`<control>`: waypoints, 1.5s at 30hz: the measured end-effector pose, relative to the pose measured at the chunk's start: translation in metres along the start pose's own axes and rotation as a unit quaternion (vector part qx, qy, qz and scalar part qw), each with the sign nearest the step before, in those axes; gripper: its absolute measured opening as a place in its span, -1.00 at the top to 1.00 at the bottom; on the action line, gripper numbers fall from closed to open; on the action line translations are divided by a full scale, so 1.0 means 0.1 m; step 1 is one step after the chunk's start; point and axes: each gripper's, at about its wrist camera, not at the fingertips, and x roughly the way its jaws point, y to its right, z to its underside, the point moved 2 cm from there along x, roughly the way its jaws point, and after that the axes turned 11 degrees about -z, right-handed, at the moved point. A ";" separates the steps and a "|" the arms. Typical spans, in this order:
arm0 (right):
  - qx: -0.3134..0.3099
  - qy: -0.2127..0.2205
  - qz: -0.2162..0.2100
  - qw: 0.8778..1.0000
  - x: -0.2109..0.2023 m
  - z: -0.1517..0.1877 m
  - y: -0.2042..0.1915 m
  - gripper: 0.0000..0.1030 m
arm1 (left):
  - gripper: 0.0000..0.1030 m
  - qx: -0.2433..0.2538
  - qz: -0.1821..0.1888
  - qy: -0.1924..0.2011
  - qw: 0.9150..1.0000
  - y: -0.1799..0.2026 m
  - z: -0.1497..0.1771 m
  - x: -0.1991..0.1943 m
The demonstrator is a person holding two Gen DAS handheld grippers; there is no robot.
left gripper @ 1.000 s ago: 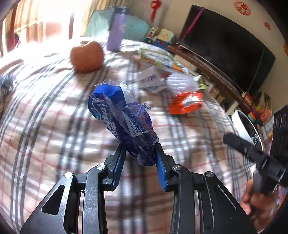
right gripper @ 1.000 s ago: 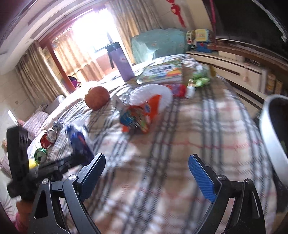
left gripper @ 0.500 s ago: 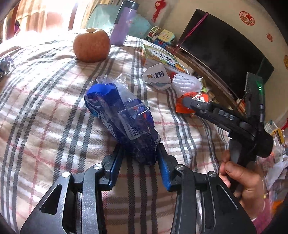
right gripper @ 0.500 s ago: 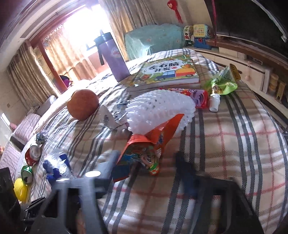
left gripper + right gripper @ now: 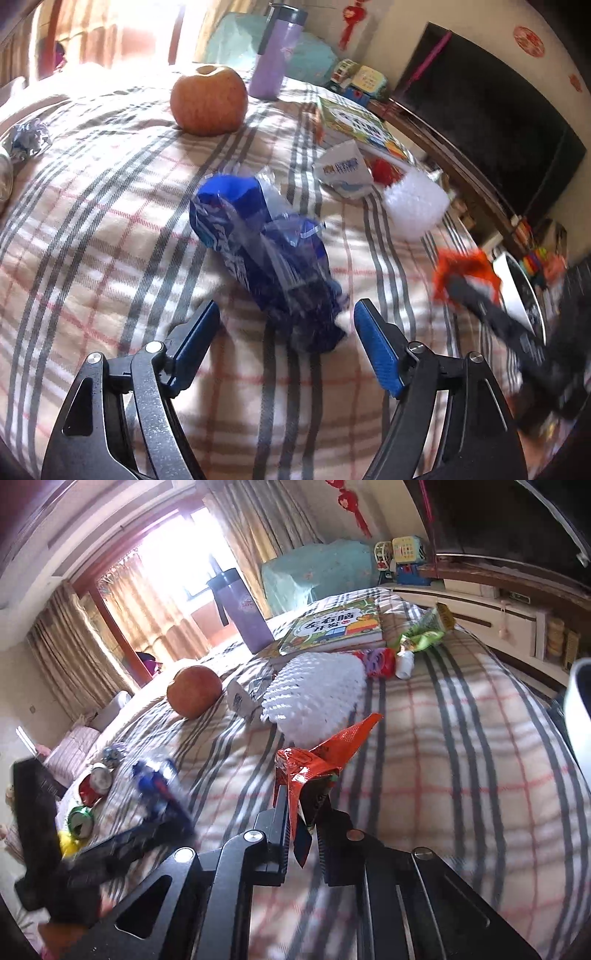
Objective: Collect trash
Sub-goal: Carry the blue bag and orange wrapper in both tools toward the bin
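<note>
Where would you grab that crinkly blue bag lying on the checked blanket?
Probably at its near, tapered end. The blue bag lies lengthwise, pointing away from the open left gripper, and its narrow tail sits between the pads. Coming in low from the near side and closing across that tail suits it; the far end bulges wider.

Bare plaid cloth (image 5: 461, 760) lies right of the foam net (image 5: 314, 698); apple (image 5: 194, 696) crowds its left.

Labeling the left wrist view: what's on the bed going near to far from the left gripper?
Left gripper → blue wrapper → white paper scrap → apple → purple bottle.
</note>
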 end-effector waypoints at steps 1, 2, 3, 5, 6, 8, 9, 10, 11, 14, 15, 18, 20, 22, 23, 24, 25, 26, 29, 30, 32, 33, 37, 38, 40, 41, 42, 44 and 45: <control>0.002 0.001 -0.001 1.000 -0.04 0.02 0.01 0.76 | -0.39 -0.003 -0.004 0.003 1.000 0.01 -0.02 0.02; 0.004 0.002 -0.001 1.000 -0.09 0.04 0.03 0.76 | -0.23 -0.004 -0.005 0.004 1.000 0.03 -0.04 0.04; 0.005 0.003 -0.001 1.000 -0.13 0.06 0.04 0.76 | 0.19 -0.003 0.000 0.001 1.000 0.04 -0.05 0.06; 0.005 0.005 0.002 1.000 -0.20 0.09 0.05 0.76 | 0.29 0.002 0.003 0.000 1.000 0.07 -0.05 0.08; 0.002 0.005 0.006 1.000 -0.24 0.10 0.06 0.76 | 0.36 0.006 0.004 0.003 1.000 0.08 -0.04 0.05; -0.006 0.004 0.012 1.000 -0.31 0.14 0.07 0.77 | 0.38 0.013 0.008 0.008 1.000 0.12 -0.01 0.00; -0.010 0.004 0.016 1.000 -0.35 0.16 0.06 0.77 | 0.40 0.016 0.012 0.010 1.000 0.16 0.01 -0.04; -0.013 0.004 0.019 1.000 -0.39 0.17 0.07 0.77 | 0.40 0.021 0.016 0.012 1.000 0.21 0.03 -0.08; -0.018 0.005 0.023 1.000 -0.43 0.19 0.07 0.77 | 0.40 0.030 0.021 0.013 0.999 0.28 0.07 -0.12; -0.025 0.009 0.035 0.999 -0.56 0.21 0.11 0.77 | 0.40 0.058 0.038 0.015 0.997 0.52 0.19 -0.22; -0.026 0.010 0.038 0.999 -0.61 0.22 0.14 0.77 | 0.40 0.065 0.043 0.015 0.997 0.58 0.21 -0.23; -0.023 0.015 0.046 0.999 -0.73 0.24 0.21 0.77 | 0.40 0.091 0.061 0.011 0.994 0.83 0.32 -0.28; -0.020 0.019 0.053 0.998 -0.84 0.26 0.27 0.77 | 0.40 0.106 0.073 0.008 0.992 0.98 0.39 -0.31; -0.017 0.022 0.060 0.998 -0.92 0.28 0.32 0.77 | 0.40 0.116 0.082 0.006 0.990 1.10 0.42 -0.33; -0.015 0.024 0.063 0.998 -0.97 0.29 0.35 0.77 | 0.40 0.123 0.086 0.006 0.989 1.17 0.44 -0.34; -0.013 0.027 0.067 0.997 -1.02 0.30 0.38 0.77 | 0.40 0.127 0.088 0.007 0.988 1.21 0.46 -0.35; -0.011 0.029 0.070 0.997 -1.05 0.31 0.41 0.77 | 0.40 0.134 0.091 0.007 0.987 1.27 0.47 -0.37; -0.008 0.031 0.072 0.997 -1.09 0.31 0.43 0.77 | 0.40 0.140 0.095 0.007 0.986 1.33 0.49 -0.38; -0.002 0.038 0.078 0.996 -1.19 0.31 0.50 0.77 | 0.40 0.154 0.101 0.007 0.983 1.47 0.53 -0.40; 0.000 0.041 0.079 0.996 -1.22 0.31 0.52 0.77 | 0.40 0.160 0.104 0.006 0.982 1.53 0.54 -0.41; 0.000 0.046 0.082 0.996 -1.29 0.32 0.56 0.77 | 0.40 0.169 0.107 0.006 0.980 1.63 0.57 -0.43; 0.001 0.048 0.083 0.995 -1.32 0.33 0.57 0.77 | 0.40 0.173 0.108 0.007 0.979 1.65 0.58 -0.44; 0.003 0.053 0.087 0.995 -1.42 0.32 0.63 0.77 | 0.40 0.189 0.113 0.007 0.976 1.81 0.62 -0.47; 0.003 0.055 0.088 0.995 -1.44 0.32 0.64 0.77 | 0.40 0.191 0.114 0.007 0.975 1.85 0.62 -0.48; 0.005 0.057 0.090 0.994 -1.48 0.32 0.67 0.77 | 0.40 0.196 0.116 0.007 0.974 1.90 0.62 -0.48; 0.005 0.058 0.091 0.994 -1.50 0.32 0.68 0.77 | 0.40 0.200 0.117 0.007 0.973 1.94 0.63 -0.49; 0.006 0.059 0.092 0.994 -1.52 0.32 0.69 0.77 | 0.40 0.202 0.117 0.007 0.972 1.97 0.63 -0.49; 0.006 0.062 0.093 0.994 -1.56 0.32 0.72 0.77 | 0.40 0.209 0.119 0.008 0.971 2.04 0.64 -0.50; 0.007 0.063 0.095 0.993 -1.58 0.32 0.73 0.77 | 0.40 0.212 0.119 0.008 0.970 2.08 0.64 -0.50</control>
